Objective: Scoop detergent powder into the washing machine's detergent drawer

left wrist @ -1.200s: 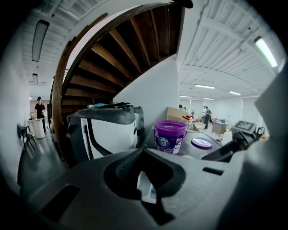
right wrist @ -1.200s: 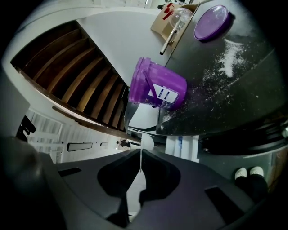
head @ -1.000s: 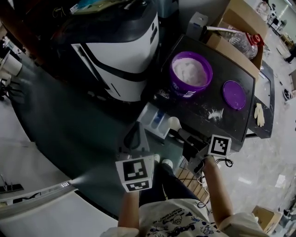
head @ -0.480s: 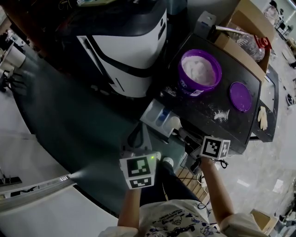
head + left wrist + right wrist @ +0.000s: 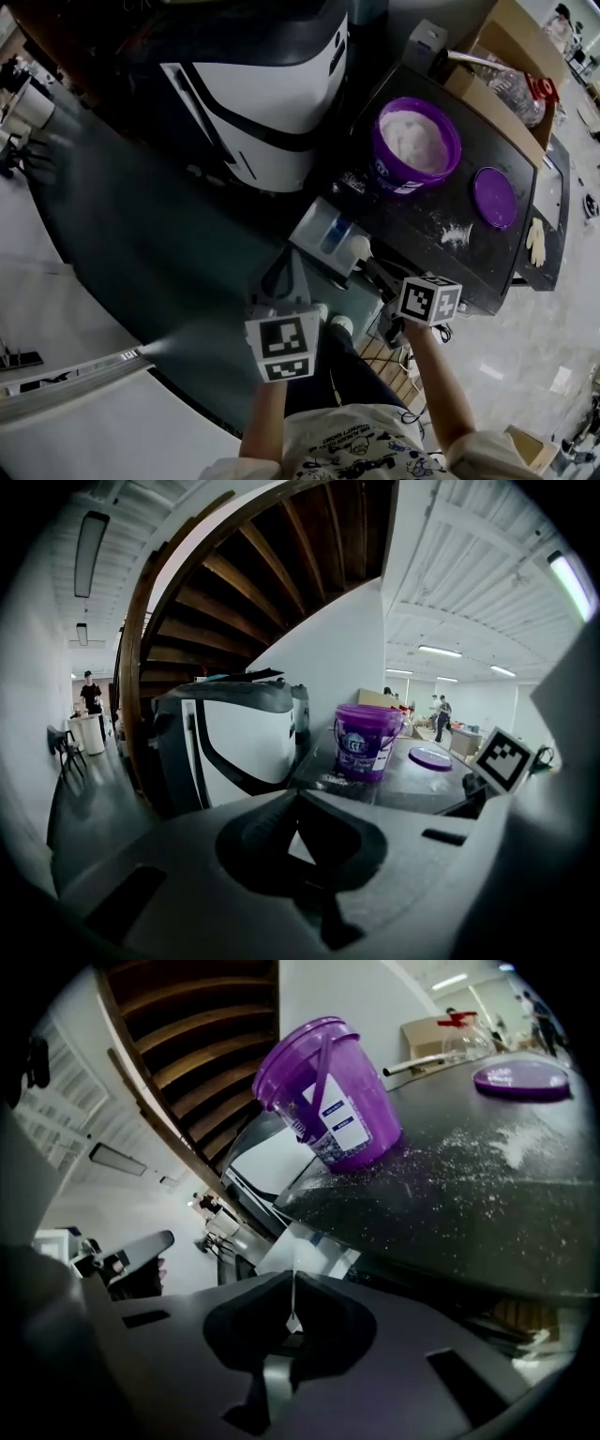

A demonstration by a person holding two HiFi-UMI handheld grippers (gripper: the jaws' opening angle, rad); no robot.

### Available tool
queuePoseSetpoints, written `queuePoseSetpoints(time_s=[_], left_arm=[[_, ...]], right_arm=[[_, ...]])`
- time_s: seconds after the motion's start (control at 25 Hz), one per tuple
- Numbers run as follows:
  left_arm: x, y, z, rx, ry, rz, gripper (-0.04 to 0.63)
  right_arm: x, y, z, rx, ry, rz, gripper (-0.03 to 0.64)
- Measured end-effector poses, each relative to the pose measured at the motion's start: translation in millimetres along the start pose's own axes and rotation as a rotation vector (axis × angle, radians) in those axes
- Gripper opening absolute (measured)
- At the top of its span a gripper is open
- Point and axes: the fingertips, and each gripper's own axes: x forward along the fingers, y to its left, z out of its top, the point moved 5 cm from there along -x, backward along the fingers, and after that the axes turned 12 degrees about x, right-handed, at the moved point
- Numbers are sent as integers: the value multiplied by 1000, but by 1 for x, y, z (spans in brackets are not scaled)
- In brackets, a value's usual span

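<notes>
The white and black washing machine (image 5: 272, 103) stands ahead, its detergent drawer (image 5: 328, 232) pulled out, with a round white shape (image 5: 356, 248) at its right end. An open purple tub of white powder (image 5: 417, 145) sits on the dark table (image 5: 412, 220), its purple lid (image 5: 494, 197) lying beside it. My right gripper (image 5: 368, 265) is shut just right of the drawer, and I see nothing gripped in it. Its own view shows the drawer (image 5: 314, 1251) beyond the shut jaws and the tub (image 5: 328, 1101) above. My left gripper (image 5: 284, 267) is shut and empty, below the drawer.
Spilled powder (image 5: 457, 232) dusts the table. A cardboard box holding a plastic bottle (image 5: 506, 66) stands behind the table, and a white glove (image 5: 534, 242) lies on its right part. In the left gripper view, a staircase (image 5: 262, 583) rises overhead and people stand far off.
My right gripper has edged left, closer to the drawer's right end. The head view has shifted slightly. The left gripper has barely moved.
</notes>
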Motion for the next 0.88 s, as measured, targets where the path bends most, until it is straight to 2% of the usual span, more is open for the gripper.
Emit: queuePoseSetpoints(time_s=[0.24,0.88], left_arm=[[0,2,-4,-15,7,8,2],[-1,4,-13,-52,21,21,2]], right_arm=[[8,3,-4,-151,9,-62,21],[24,14,-11,-791,51,-255,21]])
